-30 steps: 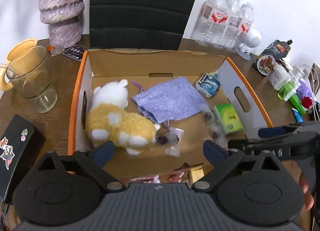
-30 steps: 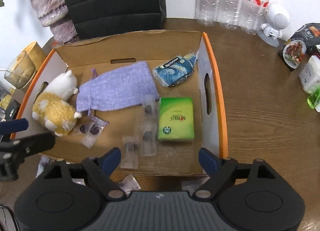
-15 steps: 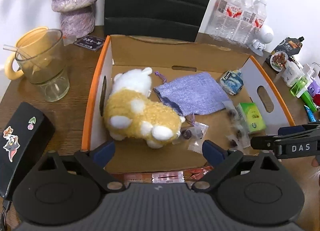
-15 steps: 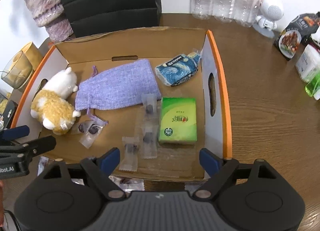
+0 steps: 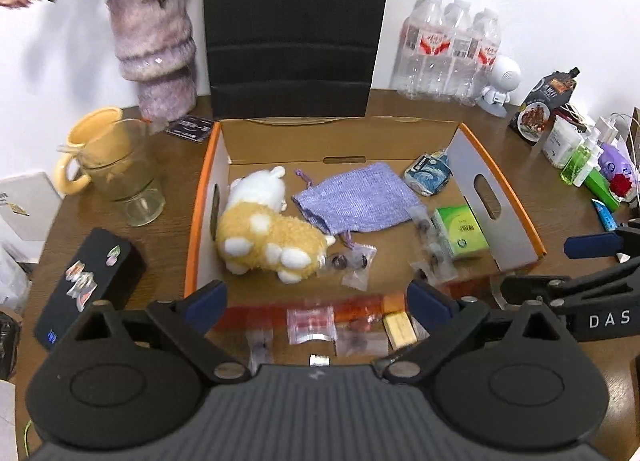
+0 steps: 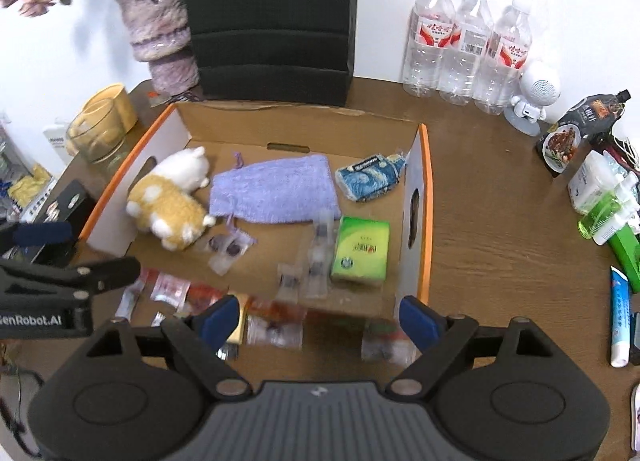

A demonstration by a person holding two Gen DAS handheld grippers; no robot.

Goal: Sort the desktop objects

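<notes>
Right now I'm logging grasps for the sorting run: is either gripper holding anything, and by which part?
Nothing is held. The left gripper and right gripper are both open and empty, above the snack packets lying in front of the cardboard box.

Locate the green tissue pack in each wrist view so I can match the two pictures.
Left wrist view: the green tissue pack lies right of centre, inside the cardboard box, close to its right wall.
Right wrist view: the green tissue pack lies near the middle of the picture, again close to the box's right wall.
Shared landmark: the purple cloth pouch, up and left of the pack in both.
</notes>
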